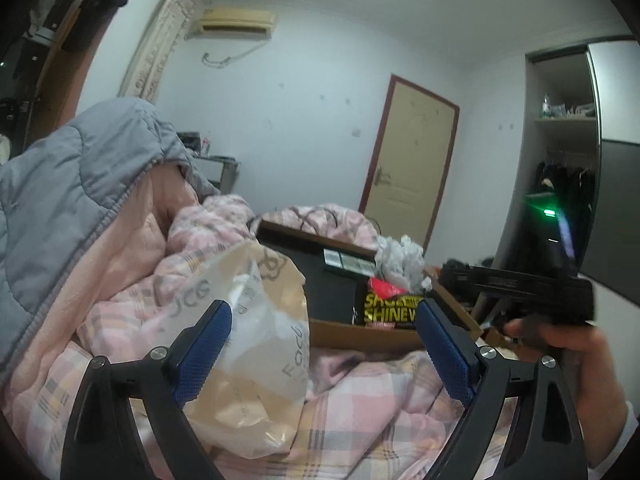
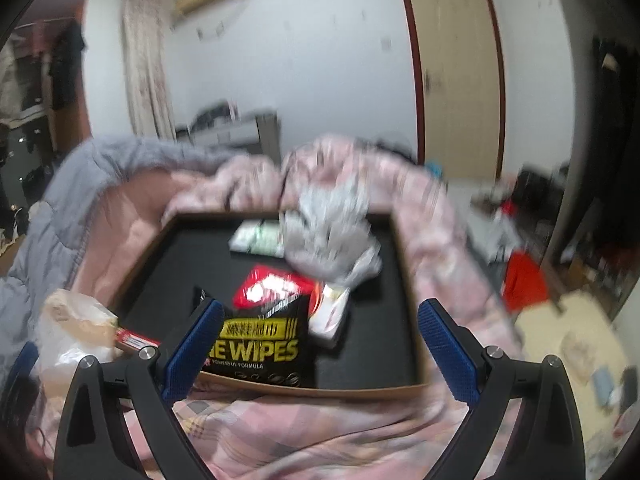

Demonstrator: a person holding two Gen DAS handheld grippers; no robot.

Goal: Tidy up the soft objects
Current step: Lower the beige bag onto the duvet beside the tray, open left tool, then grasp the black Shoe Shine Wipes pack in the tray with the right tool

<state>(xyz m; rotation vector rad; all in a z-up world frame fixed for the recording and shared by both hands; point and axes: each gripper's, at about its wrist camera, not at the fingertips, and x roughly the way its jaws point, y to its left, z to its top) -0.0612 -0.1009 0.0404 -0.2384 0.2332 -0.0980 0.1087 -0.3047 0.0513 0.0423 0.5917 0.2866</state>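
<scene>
My left gripper (image 1: 322,312) is open above a pink plaid quilt (image 1: 360,400). A translucent plastic bag (image 1: 248,320) with beige contents lies on the quilt against its left finger, with no pad pressing on it. Beyond it sits a cardboard box (image 1: 360,334) with a black lining. The right wrist view is blurred. There my right gripper (image 2: 320,308) is open over the box's (image 2: 404,280) near rim, holding nothing. Inside are a black and yellow wipes pack (image 2: 260,344), a crumpled white bag (image 2: 332,240), small green-white packets (image 2: 256,236) and a white carton (image 2: 332,312).
A grey padded jacket (image 1: 60,184) with pink lining is heaped to the left of the box. A hand (image 1: 576,344) holds a black tool body at the right of the left wrist view. A door (image 1: 408,152) and an open wardrobe (image 1: 564,152) stand behind.
</scene>
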